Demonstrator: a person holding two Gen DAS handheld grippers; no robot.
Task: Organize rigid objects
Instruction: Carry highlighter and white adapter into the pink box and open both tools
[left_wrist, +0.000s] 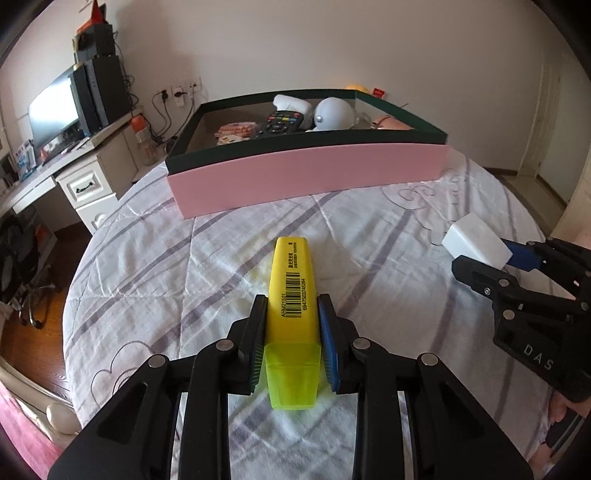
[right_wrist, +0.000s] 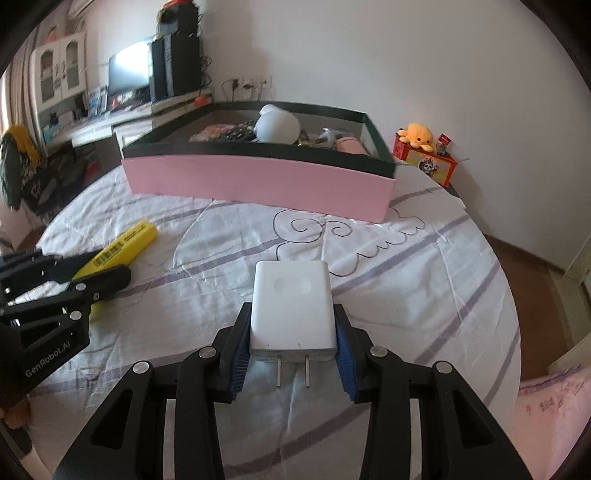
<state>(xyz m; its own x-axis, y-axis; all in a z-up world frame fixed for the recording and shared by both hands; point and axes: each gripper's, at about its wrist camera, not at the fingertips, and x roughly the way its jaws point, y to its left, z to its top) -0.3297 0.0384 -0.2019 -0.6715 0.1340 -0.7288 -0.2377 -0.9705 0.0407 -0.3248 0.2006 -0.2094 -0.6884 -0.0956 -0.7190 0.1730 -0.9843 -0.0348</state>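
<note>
My left gripper (left_wrist: 292, 306) is shut on a yellow highlighter (left_wrist: 292, 291) with a barcode label, held over the bed; it also shows in the right wrist view (right_wrist: 122, 245). My right gripper (right_wrist: 292, 317) is shut on a white plug charger (right_wrist: 291, 306), prongs pointing back at the camera; the charger also shows in the left wrist view (left_wrist: 476, 240). A pink box with a dark green rim (left_wrist: 306, 177) stands ahead on the bed and holds a black remote (left_wrist: 280, 123), a white round gadget (left_wrist: 334, 112) and other small items. The box also shows in the right wrist view (right_wrist: 258, 181).
The bed has a white quilt with purple stripes (left_wrist: 184, 266). A desk with a monitor (left_wrist: 55, 110) and drawers stands to the left. A red box with an orange plush octopus (right_wrist: 419, 134) sits behind the bed at right. Wooden floor (right_wrist: 532, 291) lies beyond the bed's right edge.
</note>
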